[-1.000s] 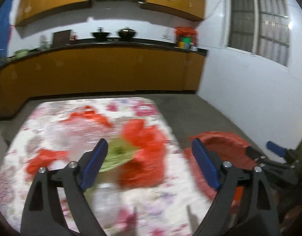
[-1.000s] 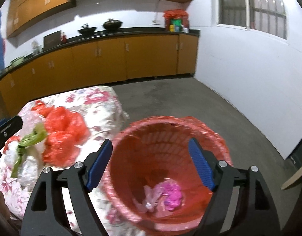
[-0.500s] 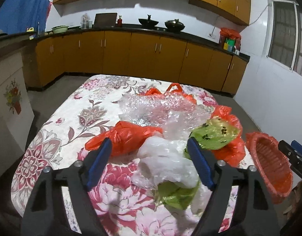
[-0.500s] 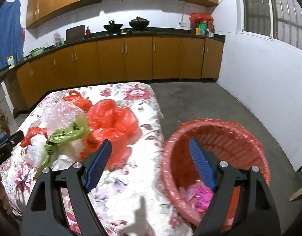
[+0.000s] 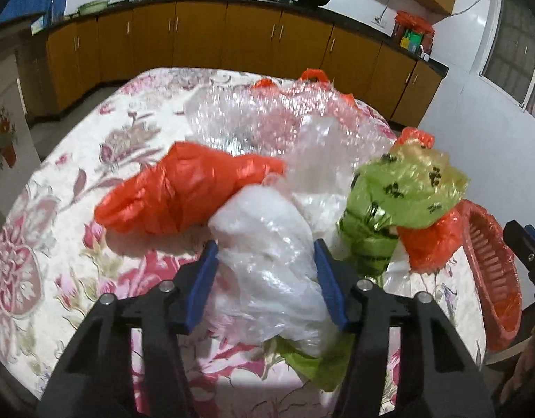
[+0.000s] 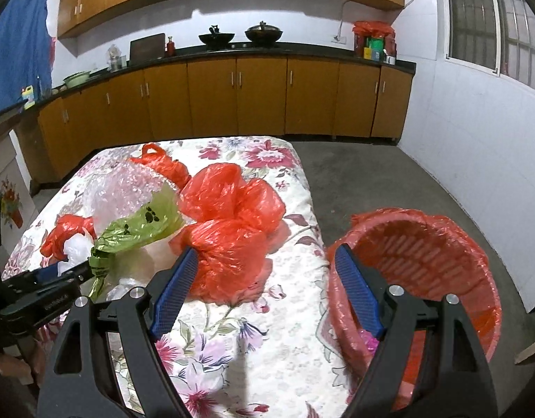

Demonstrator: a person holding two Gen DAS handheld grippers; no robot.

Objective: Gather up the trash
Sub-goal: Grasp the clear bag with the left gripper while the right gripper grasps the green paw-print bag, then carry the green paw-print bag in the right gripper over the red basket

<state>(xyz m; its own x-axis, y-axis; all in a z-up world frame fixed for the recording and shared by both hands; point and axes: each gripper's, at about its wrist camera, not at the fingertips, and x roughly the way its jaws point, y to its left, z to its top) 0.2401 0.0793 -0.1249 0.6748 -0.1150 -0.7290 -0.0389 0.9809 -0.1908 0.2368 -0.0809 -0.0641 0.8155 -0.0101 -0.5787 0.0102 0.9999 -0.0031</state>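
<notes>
Plastic bags lie in a heap on the floral table (image 5: 58,188). My left gripper (image 5: 267,268) has its blue pads on both sides of a crumpled white plastic bag (image 5: 267,261), pressing it. An orange bag (image 5: 184,195), bubble wrap (image 5: 267,118) and a green bag (image 5: 400,191) lie just beyond. My right gripper (image 6: 267,278) is open and empty over the table's right edge, with a big red bag (image 6: 232,226) by its left pad. The red-lined waste basket (image 6: 424,261) stands on the floor to its right; it also shows in the left wrist view (image 5: 494,271).
Brown kitchen cabinets (image 6: 260,97) run along the back wall behind the table. Grey floor (image 6: 372,181) lies to the right of the table, with a white wall (image 6: 476,139) beyond. The left gripper shows at the left in the right wrist view (image 6: 41,289).
My left gripper swung from the basket side to the bag heap, moved in close and narrowed its jaws onto the white bag. My right gripper shifted left from above the basket to the table's edge.
</notes>
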